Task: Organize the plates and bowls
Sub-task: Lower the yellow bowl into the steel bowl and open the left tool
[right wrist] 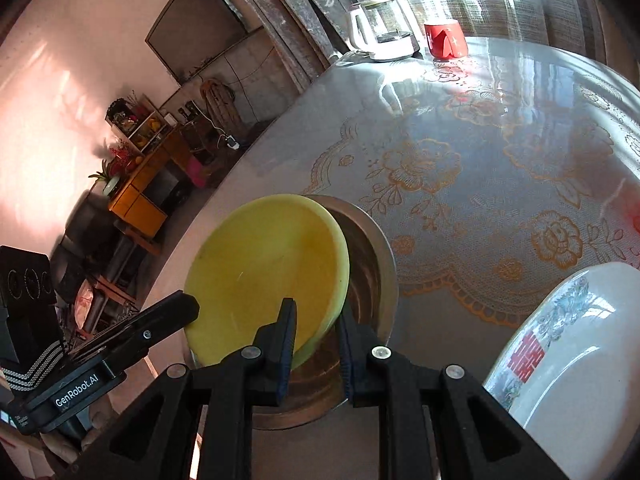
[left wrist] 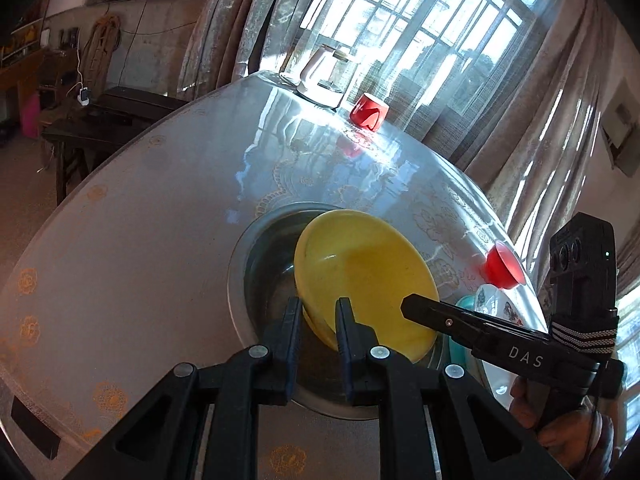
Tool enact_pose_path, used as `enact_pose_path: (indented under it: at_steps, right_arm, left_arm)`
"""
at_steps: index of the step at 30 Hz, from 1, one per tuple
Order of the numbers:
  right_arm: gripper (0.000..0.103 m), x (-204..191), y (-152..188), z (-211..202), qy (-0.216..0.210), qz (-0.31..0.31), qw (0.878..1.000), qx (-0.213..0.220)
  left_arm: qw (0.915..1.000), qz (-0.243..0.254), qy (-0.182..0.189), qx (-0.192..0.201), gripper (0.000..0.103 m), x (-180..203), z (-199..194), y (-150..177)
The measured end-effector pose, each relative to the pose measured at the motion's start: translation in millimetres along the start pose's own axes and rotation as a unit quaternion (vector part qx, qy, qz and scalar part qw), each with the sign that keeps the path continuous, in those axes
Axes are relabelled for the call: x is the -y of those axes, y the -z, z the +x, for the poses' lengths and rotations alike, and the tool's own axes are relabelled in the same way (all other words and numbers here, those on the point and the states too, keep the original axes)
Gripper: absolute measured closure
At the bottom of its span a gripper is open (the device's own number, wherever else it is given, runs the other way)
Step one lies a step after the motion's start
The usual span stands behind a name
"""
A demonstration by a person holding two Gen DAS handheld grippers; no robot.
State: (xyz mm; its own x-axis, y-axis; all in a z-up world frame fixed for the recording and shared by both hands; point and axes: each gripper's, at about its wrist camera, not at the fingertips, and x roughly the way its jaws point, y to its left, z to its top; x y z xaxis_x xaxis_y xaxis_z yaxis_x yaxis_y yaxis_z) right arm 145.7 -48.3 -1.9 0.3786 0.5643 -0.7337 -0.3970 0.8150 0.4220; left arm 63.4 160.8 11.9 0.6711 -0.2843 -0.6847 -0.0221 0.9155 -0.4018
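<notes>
The yellow plate (left wrist: pixel 368 276) hangs tilted over the metal basin (left wrist: pixel 264 248) near the tabletop's (left wrist: pixel 140 220) middle, its near rim pinched by both the left gripper (left wrist: pixel 319 316) and the right gripper (right wrist: pixel 318 320), each angled downward. A floral white plate (right wrist: pixel 580 356) is cut off at the right edge.

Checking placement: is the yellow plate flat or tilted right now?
Tilted. The yellow plate is held by its rim in both tongs, left and right, leaning over the steel basin, not lying flat.
</notes>
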Motion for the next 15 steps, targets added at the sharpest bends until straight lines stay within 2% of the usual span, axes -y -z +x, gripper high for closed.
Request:
enact_pose_path:
  at_steps: [7,15]
  right_arm:
    - [0.081,-6,6,12,0.011,-0.009,1.0,-0.014]
    - [0.08,-8,4,11,0.036,-0.021,0.999,-0.005]
  left_arm:
    - [0.9999,-0.01,-0.004,-0.01,0.087,-5,6,5]
    - [0.9997,-0.01,-0.019,-0.014,0.087,0,14,4]
